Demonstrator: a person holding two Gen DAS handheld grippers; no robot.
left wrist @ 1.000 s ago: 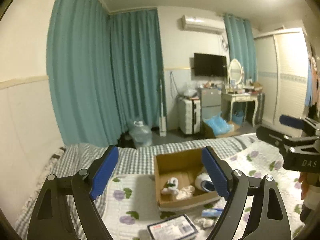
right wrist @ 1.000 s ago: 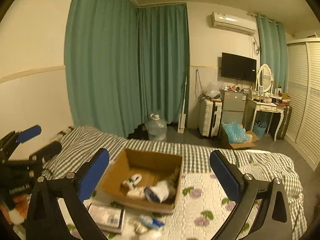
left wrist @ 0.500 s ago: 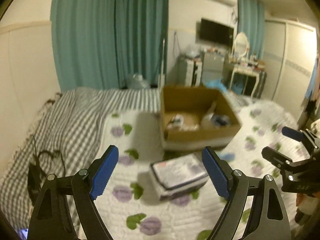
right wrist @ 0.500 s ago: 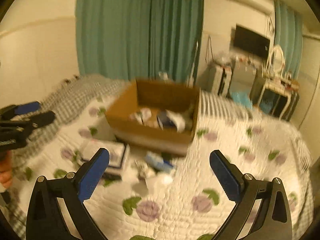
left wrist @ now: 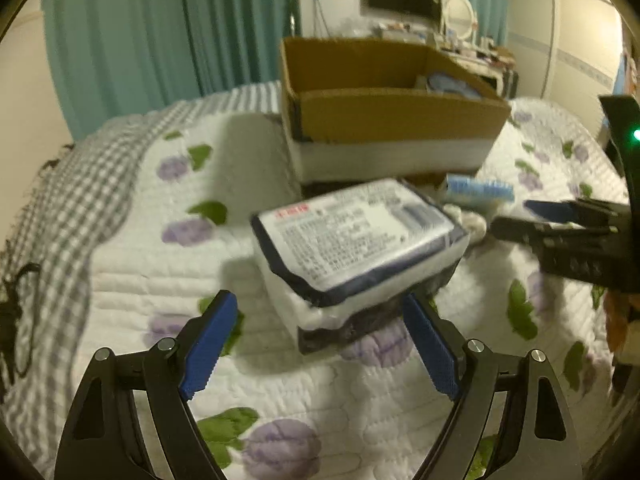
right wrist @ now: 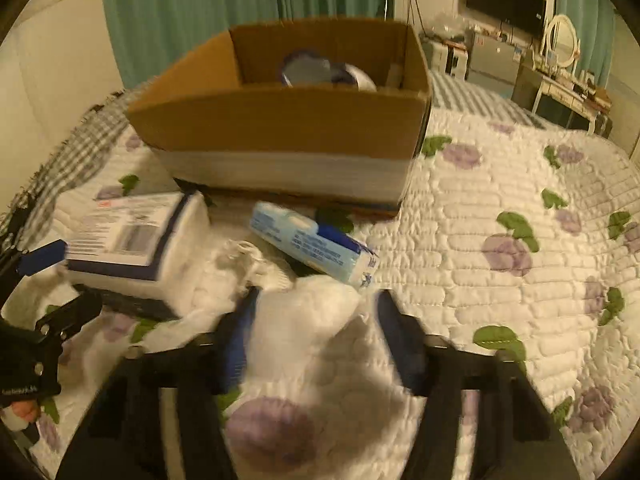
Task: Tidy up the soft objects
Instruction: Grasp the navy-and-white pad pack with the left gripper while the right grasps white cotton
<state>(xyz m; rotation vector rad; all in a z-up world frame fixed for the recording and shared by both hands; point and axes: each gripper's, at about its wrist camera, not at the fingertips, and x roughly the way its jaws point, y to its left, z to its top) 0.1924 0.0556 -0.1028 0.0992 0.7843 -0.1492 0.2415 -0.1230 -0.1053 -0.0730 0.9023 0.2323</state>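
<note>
Right wrist view: white soft bundle (right wrist: 316,300), cloth or tissue, blurred, lies on the bed quilt (right wrist: 500,208) at about 6 o'clock from the cardboard box (right wrist: 280,120). Right gripper (right wrist: 316,336) straddles it; its jaws have just been closing, blue pads now narrow with the white bundle between them. Motion blur, cannot tell if the pads already press on it. Just at 12 o'clock of the bundle, a light-blue pack (right wrist: 316,248) lies slanted, near the box front. At 10 o'clock, a large flat wipes-style pack (right wrist: 132,248) with a printed label, sitting on more white soft stuff (right wrist: 192,280). Box is open-topped, some blue-and-white items inside (right wrist: 320,72), details unclear. Left gripper (right wrist: 52,280) shows at the 9 o'clock edge of this view, beside the big pack.

Left wrist view: left gripper (left wrist: 320,344) spread wide, blue pads on either side of the near end of the large flat pack (left wrist: 360,240), not touching it. The pack rests tilted on a white and dark stack. Light-blue pack (left wrist: 476,192) at 2 o'clock of it; cardboard box (left wrist: 384,120) at 12 o'clock. Right gripper (left wrist: 516,220) enters from 3 o'clock, jaws narrow. Checked blanket (left wrist: 80,200) at 9 o'clock; teal curtains (left wrist: 160,32) behind.
</note>
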